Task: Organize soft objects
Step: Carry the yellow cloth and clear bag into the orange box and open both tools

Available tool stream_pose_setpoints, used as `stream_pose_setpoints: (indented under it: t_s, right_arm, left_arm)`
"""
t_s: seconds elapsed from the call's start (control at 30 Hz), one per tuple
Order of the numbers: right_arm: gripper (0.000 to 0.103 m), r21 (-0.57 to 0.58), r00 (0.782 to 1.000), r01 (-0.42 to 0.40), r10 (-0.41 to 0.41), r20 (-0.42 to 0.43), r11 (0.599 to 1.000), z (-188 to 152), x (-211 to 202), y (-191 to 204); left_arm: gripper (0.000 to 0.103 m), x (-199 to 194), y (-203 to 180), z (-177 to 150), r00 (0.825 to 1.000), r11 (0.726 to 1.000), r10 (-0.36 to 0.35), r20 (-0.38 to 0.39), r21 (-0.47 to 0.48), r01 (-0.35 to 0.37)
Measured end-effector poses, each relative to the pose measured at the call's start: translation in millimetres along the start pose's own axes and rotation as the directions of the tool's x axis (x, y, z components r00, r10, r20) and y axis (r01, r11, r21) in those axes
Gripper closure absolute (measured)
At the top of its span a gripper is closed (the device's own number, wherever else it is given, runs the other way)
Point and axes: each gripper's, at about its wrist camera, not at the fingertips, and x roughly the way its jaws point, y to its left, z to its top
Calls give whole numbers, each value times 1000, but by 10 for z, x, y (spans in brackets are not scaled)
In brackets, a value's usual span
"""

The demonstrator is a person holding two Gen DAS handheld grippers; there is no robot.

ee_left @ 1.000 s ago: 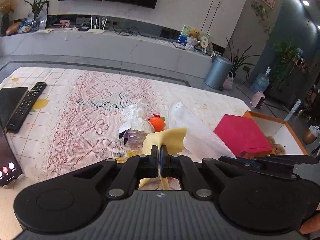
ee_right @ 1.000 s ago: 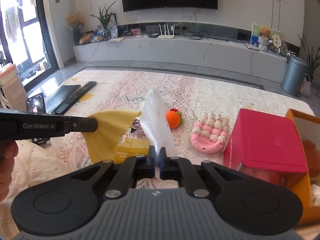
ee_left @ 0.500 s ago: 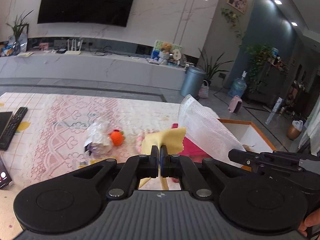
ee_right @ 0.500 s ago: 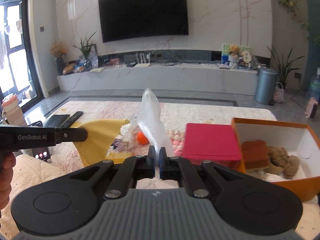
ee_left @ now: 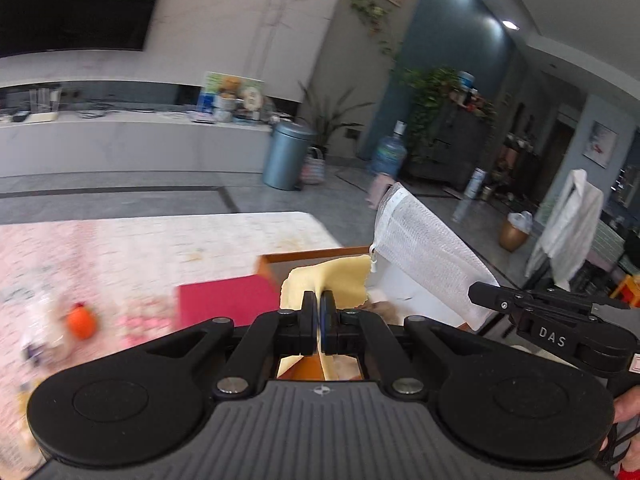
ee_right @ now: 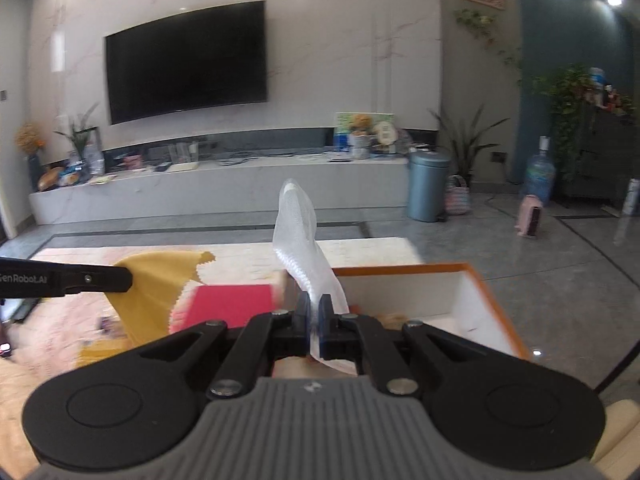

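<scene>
Center frame, both tools clamped shut: left gripper pinches yellow cloth, right gripper white mesh pouch, prob. for orange box.

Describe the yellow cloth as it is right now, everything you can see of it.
The yellow cloth is thin, soft, pale yellow fabric with a zigzag-cut edge. The left gripper is shut on it, one corner standing above the pads, the rest hanging limp below. It is off the table, beside the white mesh bag, near the orange box.
</scene>
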Motion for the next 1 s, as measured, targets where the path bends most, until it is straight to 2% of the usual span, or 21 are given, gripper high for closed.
stream_pose_setpoints:
  t_s: [0.13, 0.23, 0.33, 0.43, 0.63, 0.87, 0.93, 1.0]
  right_arm:
    - [102, 32, 998, 44, -42, -52, 999, 68, 234, -395]
    - [102, 57, 993, 68, -62, -105, 996, 65, 449, -668]
    - [102, 63, 983, 102, -91, -157, 993, 24, 705, -875]
    - [102, 89, 970, 119, -96, -224, 989, -46, 989, -1083]
    - [102, 112, 924, 174, -122, -363, 978, -249, 1455, -1286]
    - [101, 101, 868, 193, -122, -481, 976, -356, 1794, -1346]
    - [100, 94, 848, 191, -116, -517, 977, -368, 1883, -1353]
    - [98, 89, 822, 187, -106, -559, 978, -388, 1983, -1347]
  left_arm:
    - [102, 454, -179, 92, 999, 999, -26, -43, 27, 27]
    - [102, 792, -273, 92, 994, 999, -27, -103, 34, 31]
    - [102, 1137, -308, 58, 983, 998, -35, -178, 42, 43]
    - [102, 1432, -322, -31, 962, 997, 1, -272, 73, 20]
    - [102, 1806, -341, -206, 905, 993, 50, -423, 121, 2]
    - [101, 2029, -401, -333, 855, 984, 104, -508, 179, -14]
    - [100, 2063, -398, -335, 847, 983, 113, -520, 184, -18]
    - [99, 2074, -429, -341, 848, 978, 131, -513, 209, -24]
